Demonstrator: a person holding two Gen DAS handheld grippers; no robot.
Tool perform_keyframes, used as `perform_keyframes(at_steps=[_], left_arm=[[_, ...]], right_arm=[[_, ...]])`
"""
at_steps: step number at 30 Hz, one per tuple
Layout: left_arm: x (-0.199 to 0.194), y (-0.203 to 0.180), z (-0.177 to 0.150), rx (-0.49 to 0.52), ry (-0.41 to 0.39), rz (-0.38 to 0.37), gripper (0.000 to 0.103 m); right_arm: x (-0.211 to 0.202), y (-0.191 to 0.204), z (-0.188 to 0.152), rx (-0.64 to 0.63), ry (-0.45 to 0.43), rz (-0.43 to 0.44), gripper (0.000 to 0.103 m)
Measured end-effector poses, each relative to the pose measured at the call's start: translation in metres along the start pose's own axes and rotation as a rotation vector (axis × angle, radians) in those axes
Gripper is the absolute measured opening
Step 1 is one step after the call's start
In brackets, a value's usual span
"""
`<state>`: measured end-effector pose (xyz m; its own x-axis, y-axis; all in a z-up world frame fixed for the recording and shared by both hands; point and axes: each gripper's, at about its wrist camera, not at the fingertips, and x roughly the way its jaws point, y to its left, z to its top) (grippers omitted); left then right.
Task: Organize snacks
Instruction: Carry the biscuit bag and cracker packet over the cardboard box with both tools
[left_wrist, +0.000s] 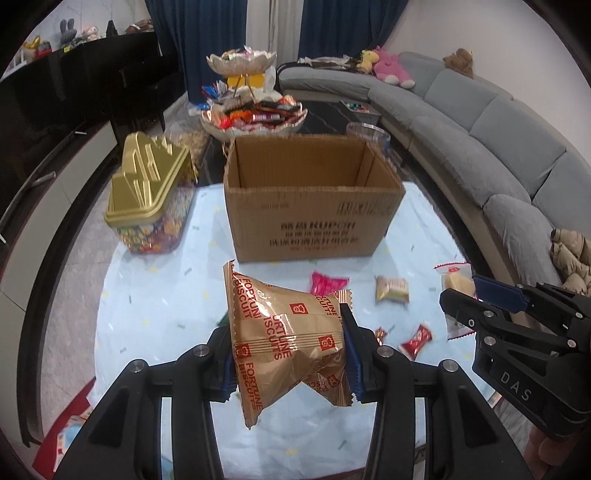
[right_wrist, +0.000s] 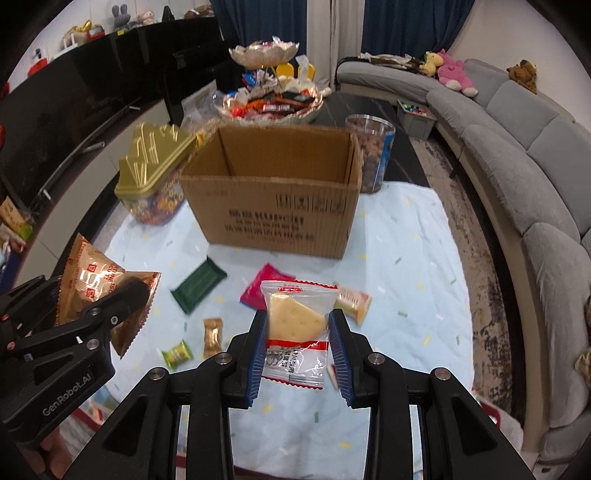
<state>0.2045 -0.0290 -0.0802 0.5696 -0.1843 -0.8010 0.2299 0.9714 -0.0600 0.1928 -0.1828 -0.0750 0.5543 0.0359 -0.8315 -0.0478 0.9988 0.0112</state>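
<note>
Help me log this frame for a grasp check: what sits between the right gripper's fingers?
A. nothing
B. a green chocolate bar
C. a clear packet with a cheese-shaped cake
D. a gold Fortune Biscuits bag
C: in the right wrist view the right gripper has the clear packet with a cheese-shaped cake between its fingers, while the Fortune Biscuits bag is in the left gripper.

A gold Fortune Biscuits packet (left_wrist: 284, 343) and a clear-wrapped cheese-wedge snack (right_wrist: 295, 332) are held up; small snacks (right_wrist: 199, 288) lie mid-counter before the open cardboard box (right_wrist: 273, 199).
</note>
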Motion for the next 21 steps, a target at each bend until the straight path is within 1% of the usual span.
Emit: perform_keyframes(at_steps=[6,13,21], left_arm=[[-0.007,0.002,0.024,-0.004,-0.034,-0.009,0.045],[-0.011,0.006,0.052,-0.005,-0.074,-0.005,0.045],[-0.008,0.008,0.084,-0.012,-0.096,-0.004,0.045]], right_arm=[[-0.012,-0.002,0.023,-0.003,-0.043,-0.010,0.034],[-0.016,-0.004,0.047,-0.001,-0.080,-0.023,0.034],[-0.019,-0.005,0.078,-0.010,-0.134,-0.041,0.034]])
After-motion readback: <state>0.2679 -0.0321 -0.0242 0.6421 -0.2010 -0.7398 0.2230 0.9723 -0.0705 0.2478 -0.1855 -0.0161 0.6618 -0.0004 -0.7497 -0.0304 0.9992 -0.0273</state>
